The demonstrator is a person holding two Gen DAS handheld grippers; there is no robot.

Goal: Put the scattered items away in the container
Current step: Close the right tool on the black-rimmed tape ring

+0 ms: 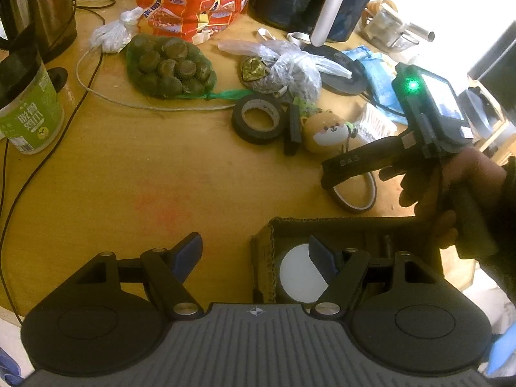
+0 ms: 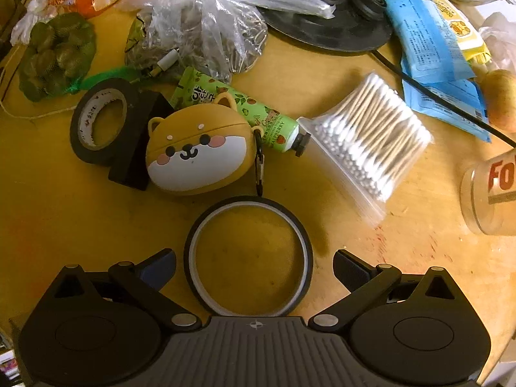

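Yellow-brown wood is the tabletop [image 2: 96, 225] under both of your tools. Take the thin tape ring [image 2: 248, 258] as your landmark: it lies flat on the wood, dark outside with a pale inner band.

Your right gripper [image 2: 254, 269] points down over this ring with its jaws wide apart; 1 blue-padded finger sits just outside the ring on each side, and neither pad touches it. Just beyond the ring rests the dog-faced earbud case [image 2: 196, 151], its clip strap reaching down to the ring's far edge. Left of that case, well up from the ring, the black electrical tape roll [image 2: 100, 125] leans against a small black block [image 2: 135, 148]. Behind the case lies a green hand cream tube [image 2: 238, 109], and up and right of the ring sits a clear bag of cotton swabs [image 2: 371, 135].

From your left wrist view, the same ring shows partly under your right hand [image 1: 429, 200]. On the near side of the ring stands the cardboard box [image 1: 261, 258], open-topped, with a round white-faced item [image 1: 300, 274] inside. Your left gripper [image 1: 256, 254] hovers there with jaws wide and holding nothing, 1 finger above the box, the other over bare wood.
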